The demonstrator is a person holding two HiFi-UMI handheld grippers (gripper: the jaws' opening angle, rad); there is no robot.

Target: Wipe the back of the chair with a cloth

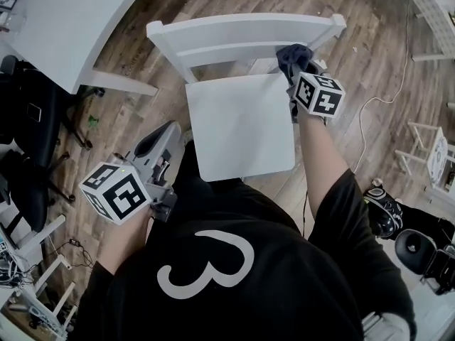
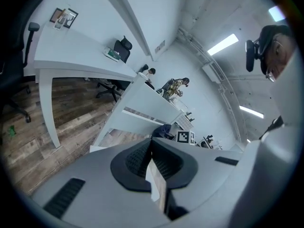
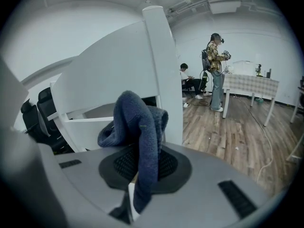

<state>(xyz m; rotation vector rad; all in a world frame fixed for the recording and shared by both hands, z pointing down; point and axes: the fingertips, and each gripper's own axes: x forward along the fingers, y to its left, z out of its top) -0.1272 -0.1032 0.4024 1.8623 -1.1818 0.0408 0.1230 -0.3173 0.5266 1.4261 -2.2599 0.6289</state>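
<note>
Black short-sleeved T-shirt (image 1: 298, 261), with a large white numeral 3 (image 1: 213, 261) printed on it. Left gripper (image 2: 153, 164), to the numeral's upper left: pale grey moulded body, black ribbed pads in a dark oval recess, dark slots either side, and a left marker cube (image 1: 116, 192) of black-and-white squares. Right gripper (image 3: 142, 167), to the numeral's upper right: same grey body and pads, with a right marker cube (image 1: 318, 94).

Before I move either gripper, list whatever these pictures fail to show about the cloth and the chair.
- Head view: whether the cloth touches the chair back; the cloth's bulk and the right gripper cover that spot.
- Head view: the chair legs lie hidden under the seat.
- Right gripper view: the cloth's lower end disappears between the jaws.
- Left gripper view: the left gripper blocks most of the seat with its own body.
</note>
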